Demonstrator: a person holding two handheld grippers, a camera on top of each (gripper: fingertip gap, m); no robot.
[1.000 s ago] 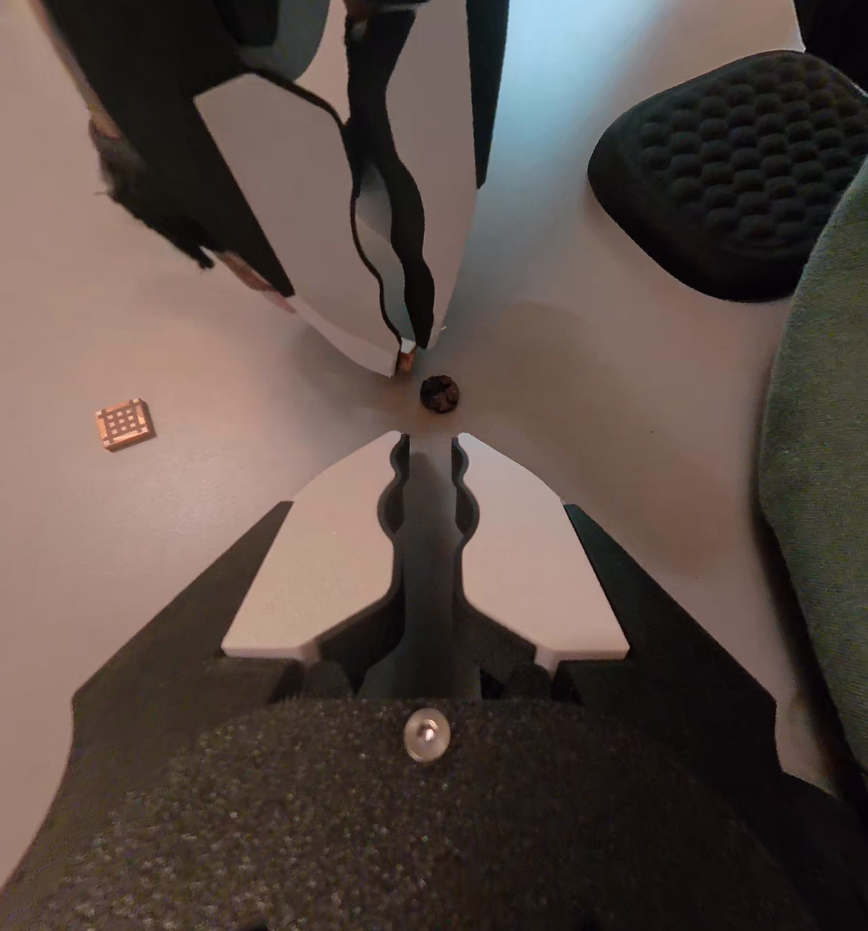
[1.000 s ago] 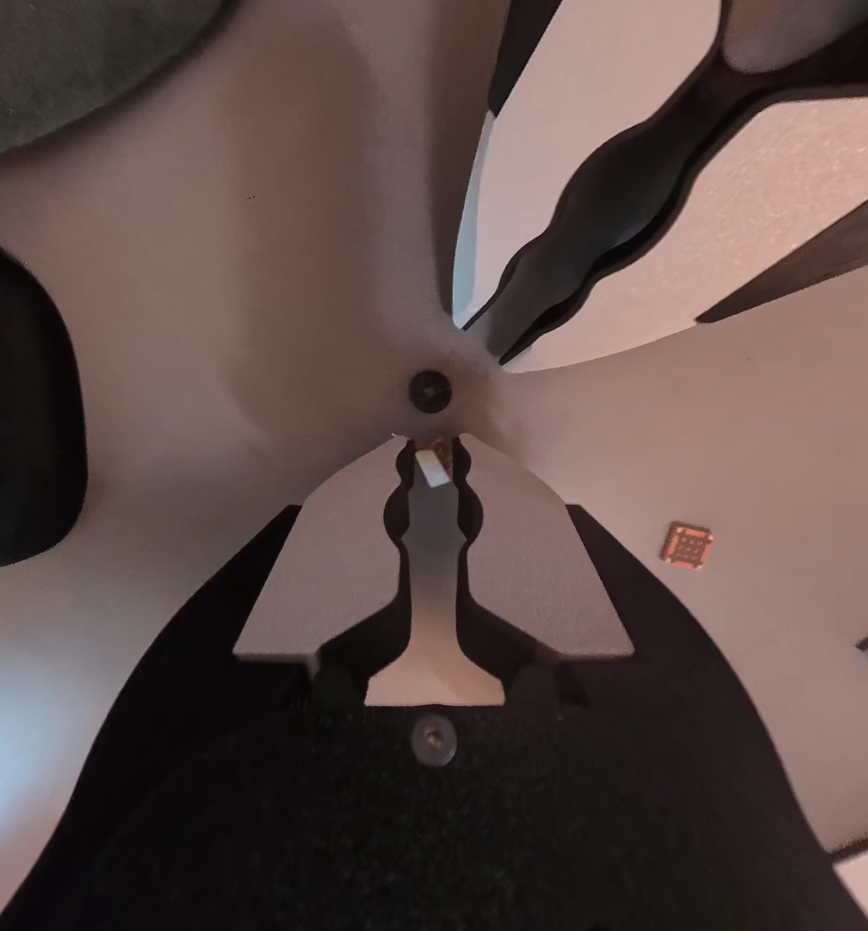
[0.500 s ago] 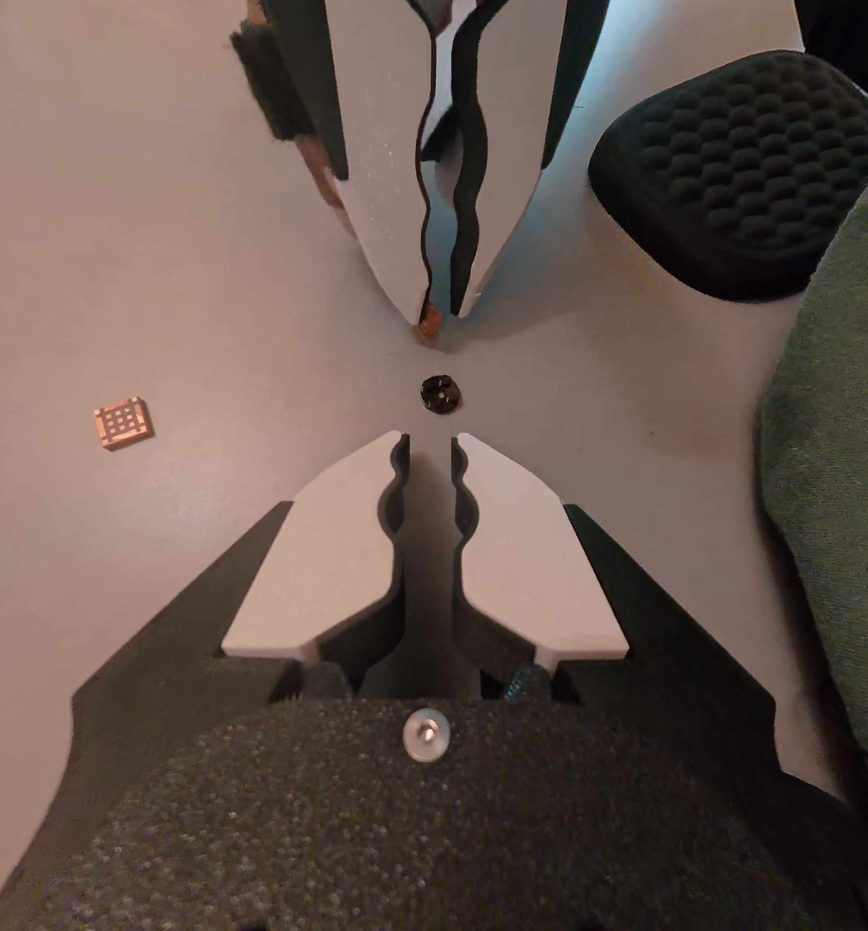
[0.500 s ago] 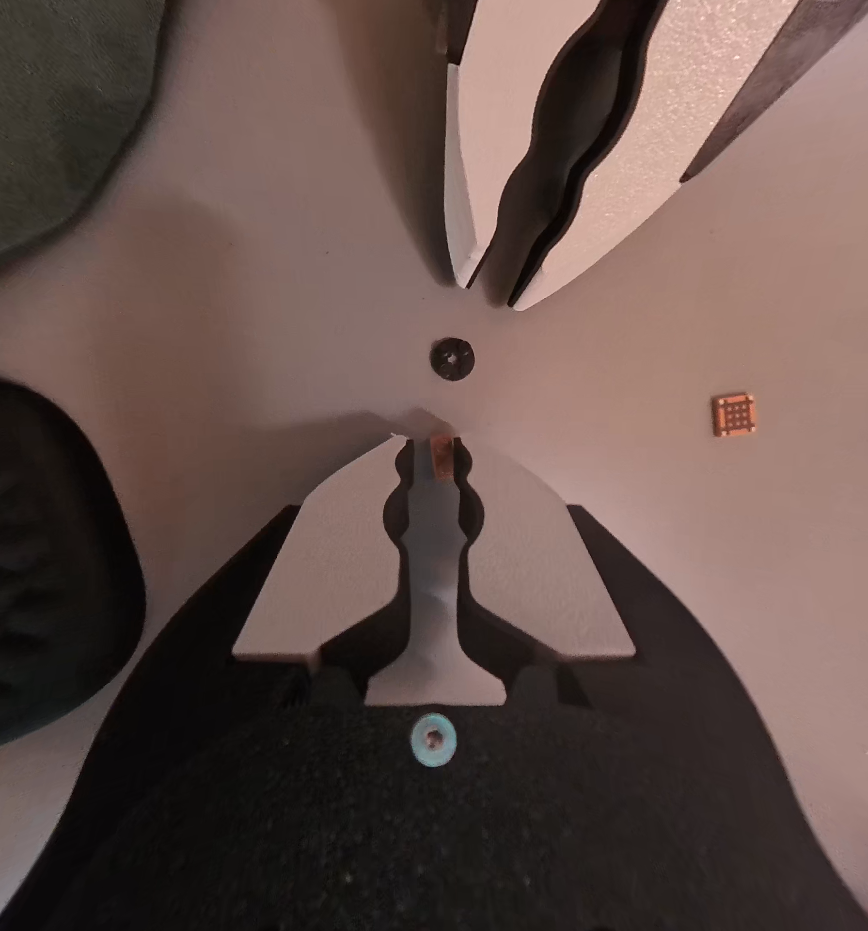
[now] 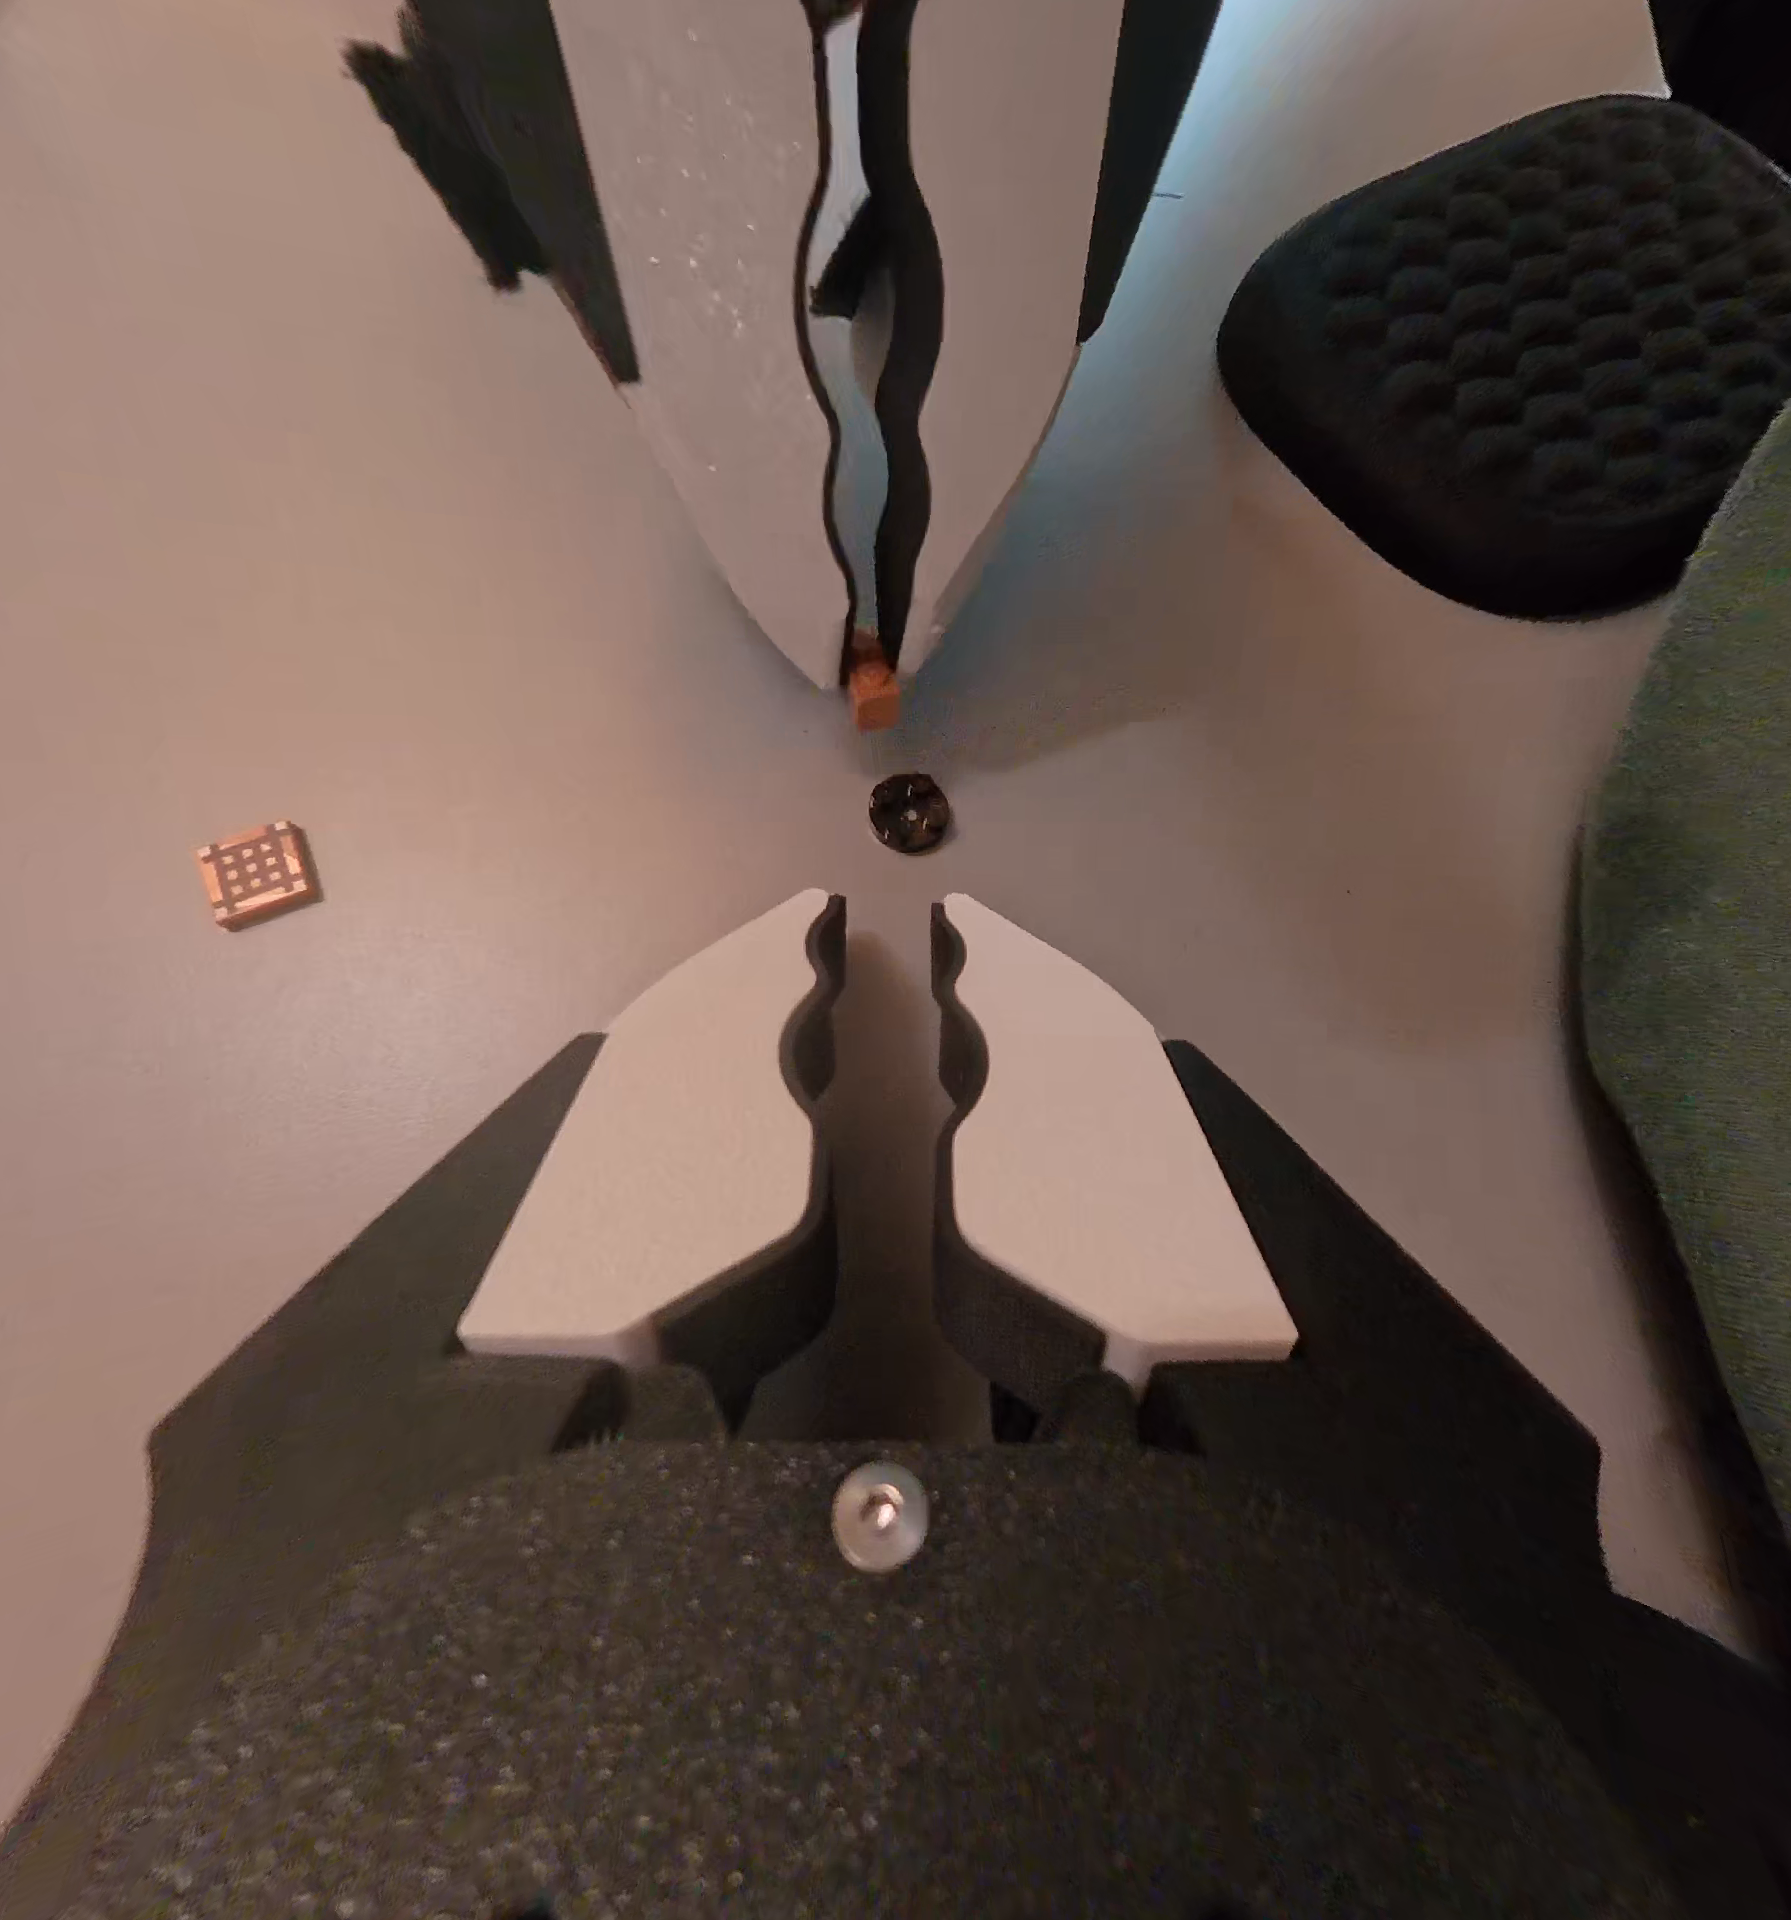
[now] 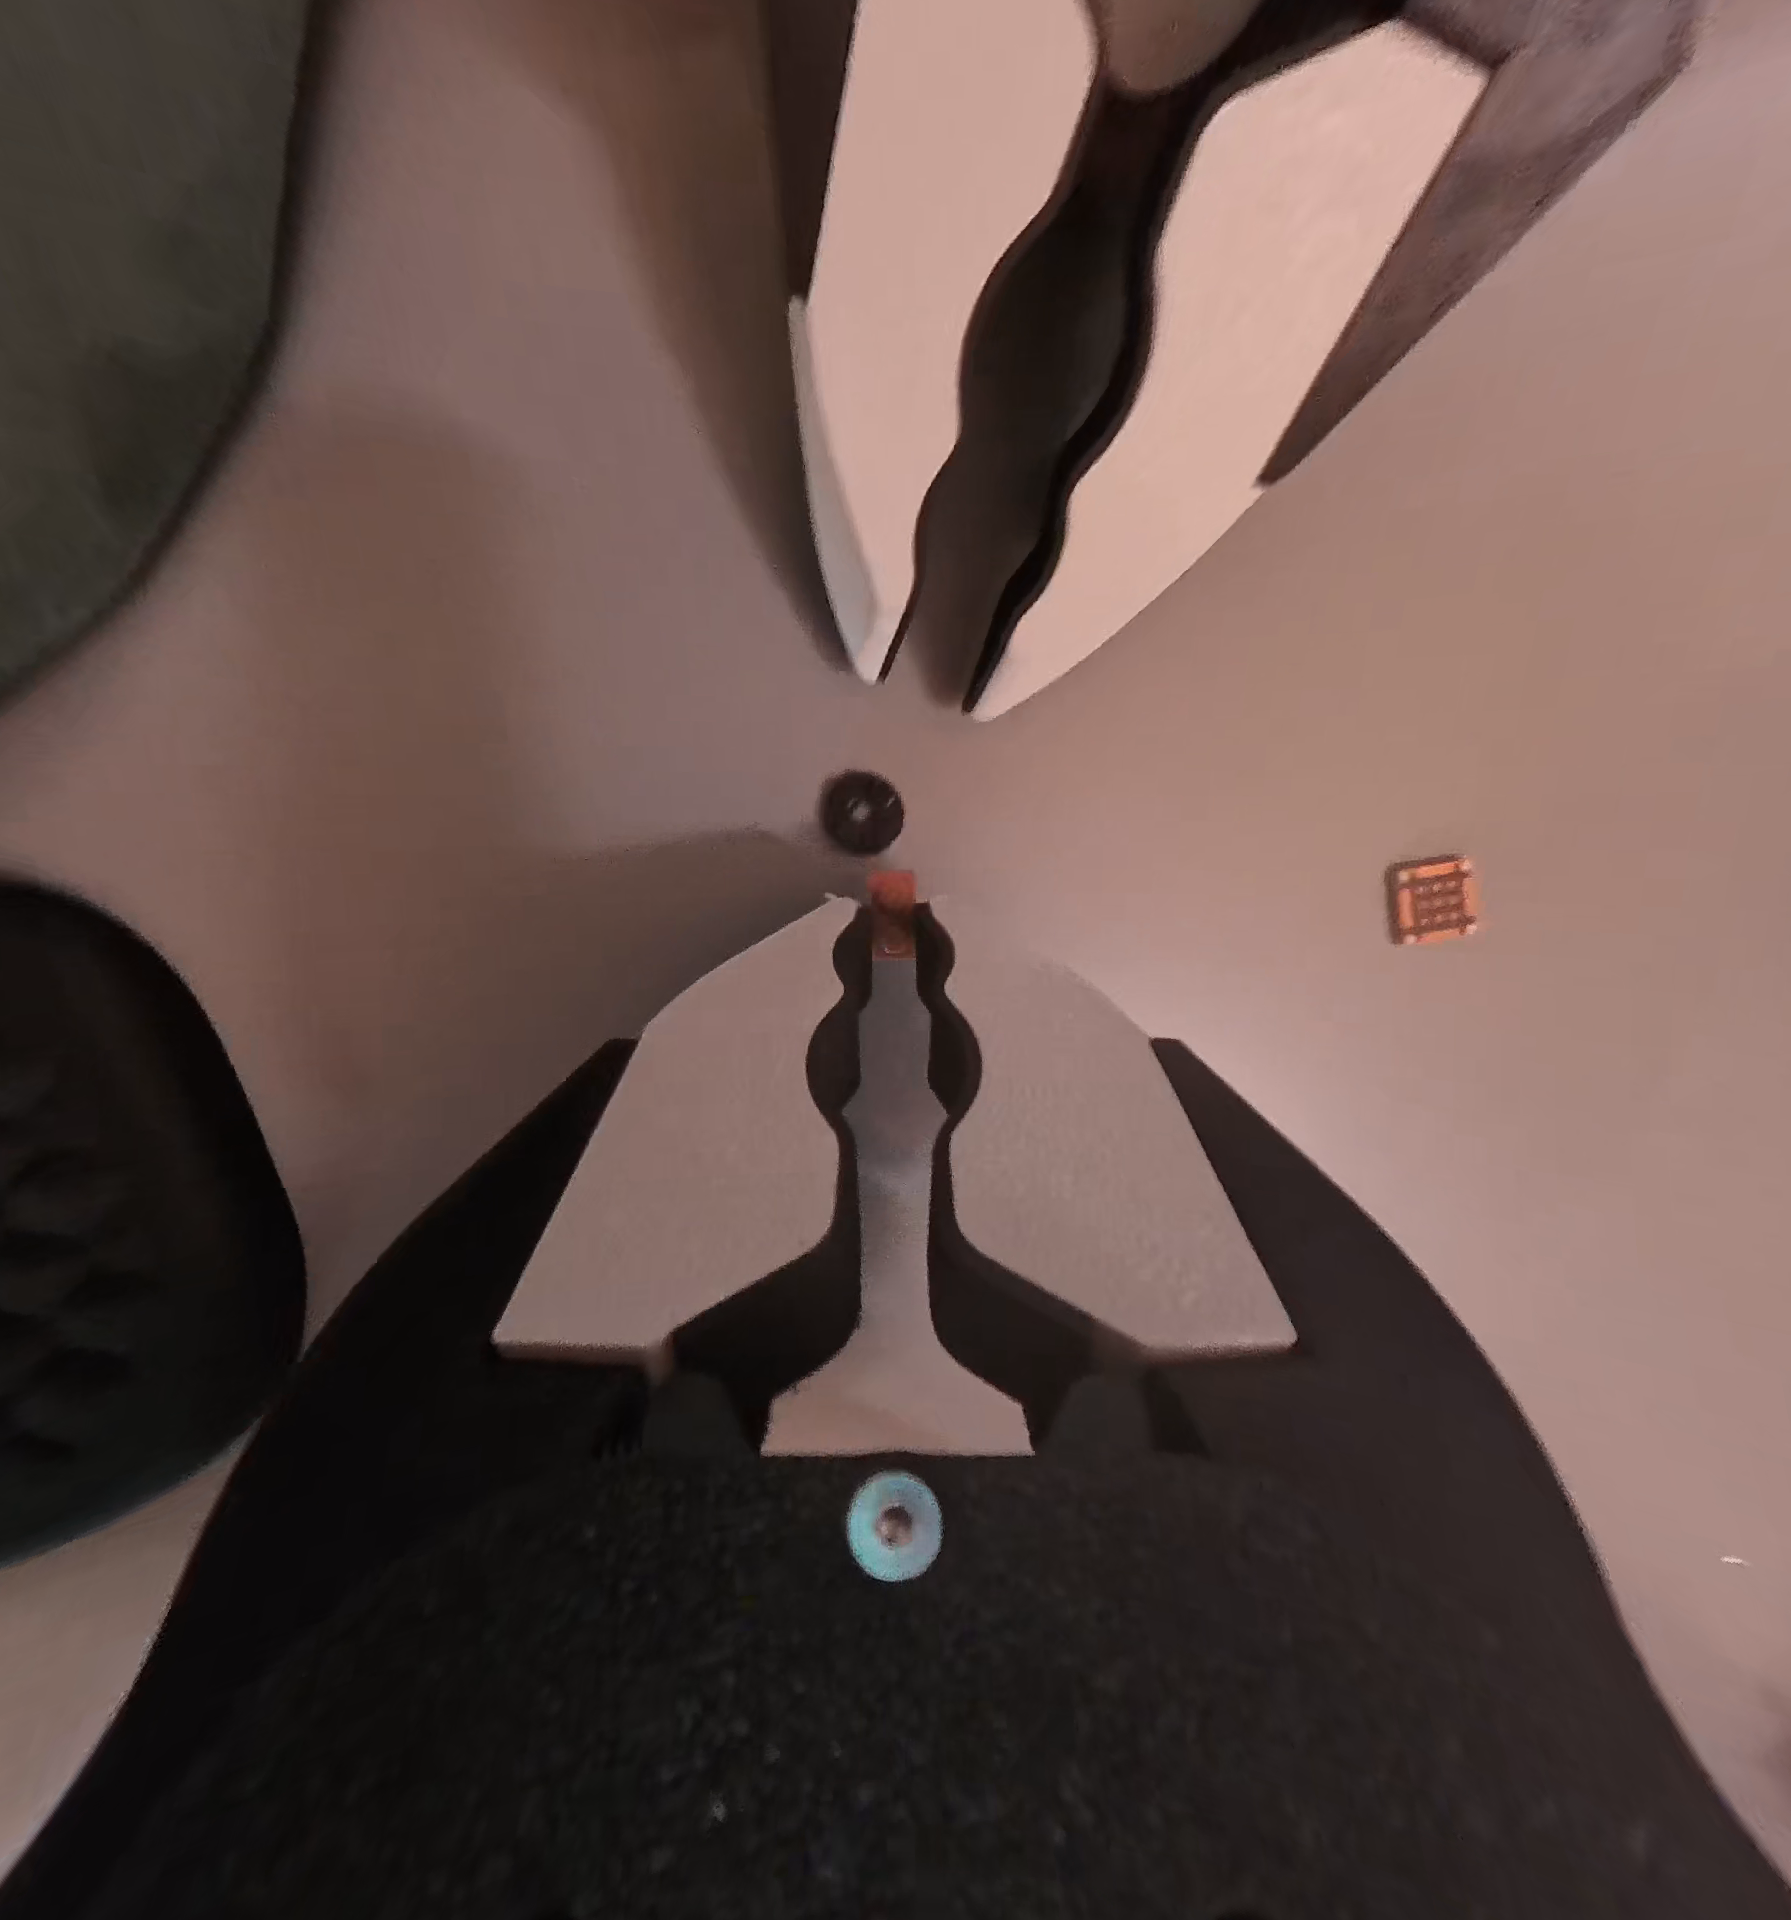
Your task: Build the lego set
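Observation:
A small round black lego piece (image 5: 910, 815) lies on the pale table between the two grippers; it also shows in the right wrist view (image 6: 862, 811). My left gripper (image 5: 888, 902) is open with a narrow gap, empty, just short of the black piece. My right gripper (image 6: 893, 906) is shut on a small orange brick (image 6: 891, 891), held just beside the black piece; from the left wrist view the right gripper (image 5: 870, 675) comes in from the top with the orange brick (image 5: 873, 696) at its tips. The left gripper (image 6: 927, 691) shows opposite in the right wrist view.
An orange square tile with a grid pattern (image 5: 259, 873) lies on the table to the left, seen also in the right wrist view (image 6: 1433, 900). A black honeycomb-textured pad (image 5: 1556, 343) and a green fabric surface (image 5: 1743, 935) lie at the right. The tips of one gripper are about 4 cm away from the tips of the other.
The right gripper has swung round to face the left gripper head on and come closer to the black piece, with the orange brick sticking further out of its tips. The left gripper has stayed put.

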